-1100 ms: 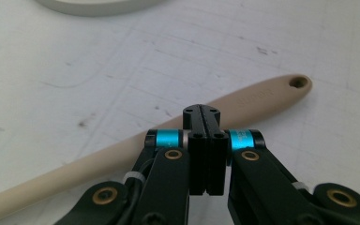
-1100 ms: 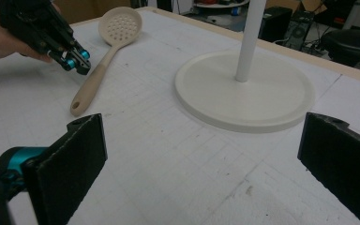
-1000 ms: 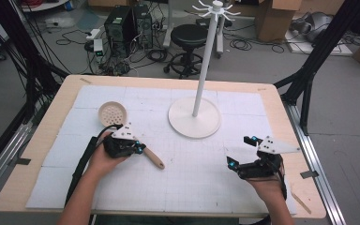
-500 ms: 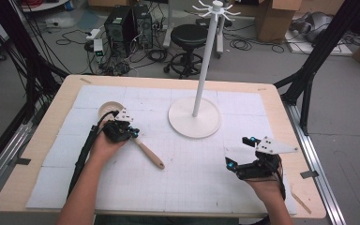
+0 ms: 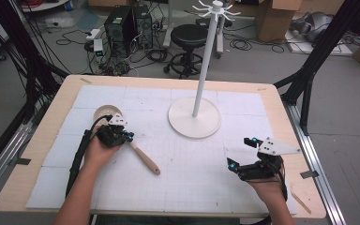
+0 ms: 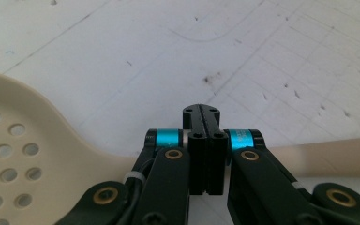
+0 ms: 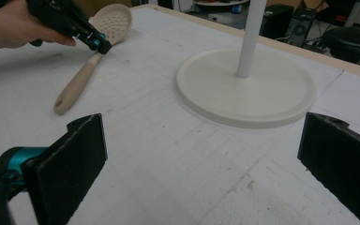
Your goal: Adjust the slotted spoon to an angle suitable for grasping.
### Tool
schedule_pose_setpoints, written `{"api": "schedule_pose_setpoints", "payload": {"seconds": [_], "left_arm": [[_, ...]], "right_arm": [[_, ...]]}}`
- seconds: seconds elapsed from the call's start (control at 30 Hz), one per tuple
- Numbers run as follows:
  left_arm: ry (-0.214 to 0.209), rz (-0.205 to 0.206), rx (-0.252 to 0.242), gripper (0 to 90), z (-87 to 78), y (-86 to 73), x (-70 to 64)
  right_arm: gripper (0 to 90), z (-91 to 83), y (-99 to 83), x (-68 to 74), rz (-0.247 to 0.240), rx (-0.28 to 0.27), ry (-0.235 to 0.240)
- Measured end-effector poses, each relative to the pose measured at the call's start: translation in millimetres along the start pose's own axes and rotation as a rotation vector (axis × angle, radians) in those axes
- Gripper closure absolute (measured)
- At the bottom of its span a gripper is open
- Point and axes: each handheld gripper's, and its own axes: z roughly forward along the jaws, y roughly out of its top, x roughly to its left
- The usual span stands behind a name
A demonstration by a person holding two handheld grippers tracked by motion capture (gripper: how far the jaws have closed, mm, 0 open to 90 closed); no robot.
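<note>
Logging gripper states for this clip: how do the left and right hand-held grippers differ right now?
The left hand-held gripper has its jaws shut and sits over the slotted spoon; whether it pinches the neck is hidden. The right hand-held gripper has its jaws wide open, over bare mat, holding nothing. Both are black with teal accents.

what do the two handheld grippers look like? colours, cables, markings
Both are black two-jaw tools. The left gripper has cyan bands and brass-coloured pivot pins behind flat black jaws, a grey three-cornered plate on top, and a black cable trailing along the bare forearm. The right gripper has cyan accents and a larger grey plate.
</note>
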Motion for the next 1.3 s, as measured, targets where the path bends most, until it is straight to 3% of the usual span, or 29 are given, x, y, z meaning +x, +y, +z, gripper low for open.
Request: {"api": "schedule_pose_setpoints", "payload": {"seconds": [0.13, 0.3, 0.4, 0.47, 0.5, 0.57, 0.63, 0.67, 0.77, 0.8, 0.9, 0.93, 1.0, 1.3], "left_arm": [[-0.01, 0.011, -0.013, 90.0, -11.1, -12.8, -9.2], [-0.023, 0.016, -0.017, 90.0, -18.5, -19.7, -13.8], [-0.052, 0.033, -0.043, 89.9, -25.9, -19.3, -18.3], [-0.088, 0.057, -0.078, 89.9, -33.3, -17.7, -24.3], [-0.148, 0.09, -0.114, 89.8, -41.1, -16.8, -33.0], [-0.17, 0.107, -0.122, 89.8, -43.1, -16.7, -36.4], [-0.249, 0.159, -0.156, 89.8, -48.1, -20.3, -50.9], [-0.249, 0.159, -0.156, 89.8, -48.1, -20.3, -50.9], [-0.312, 0.193, -0.148, 89.8, -46.6, -26.7, -61.0], [-0.351, 0.218, -0.129, 89.8, -43.6, -31.8, -67.7], [-0.376, 0.24, -0.102, 89.8, -39.1, -35.2, -72.5], [-0.378, 0.257, -0.069, 89.8, -32.9, -35.6, -75.5], [-0.375, 0.261, -0.064, 89.6, -27.9, -34.4, -77.3], [-0.341, 0.245, -0.044, 89.6, -17.2, -20.3, -82.2]], "right_arm": [[0.2, 0.2, 0.1, 0.1, -0.002, 0.001, 0.0], [0.2, 0.7, 0.3, 0.9, -0.001, 0.002, 0.0], [0.2, 0.3, 0.6, 1.9, 0.004, 0.005, 0.001], [0.2, 0.0, 0.5, 1.6, -0.001, 0.001, 0.0], [0.2, -0.2, 0.3, 1.1, 0.0, 0.001, -0.001], [0.2, 0.1, 0.1, 0.8, 0.001, 0.001, -0.001], [0.2, 0.7, 0.0, 0.9, -0.003, 0.001, -0.001], [0.2, 0.7, 0.0, 0.9, -0.003, 0.001, -0.001], [0.2, 0.4, 0.2, 2.1, 0.0, 0.004, 0.002], [0.2, -0.1, 0.5, 2.1, -0.001, 0.001, 0.001], [0.2, -0.4, 0.8, 2.2, 0.002, -0.002, 0.001], [0.2, 0.0, 0.7, 2.1, -0.001, 0.0, 0.0], [0.2, 0.6, 0.8, 2.5, 0.0, 0.002, 0.002], [0.3, 2.1, 1.2, 2.8, -0.005, 0.004, 0.004]]}}
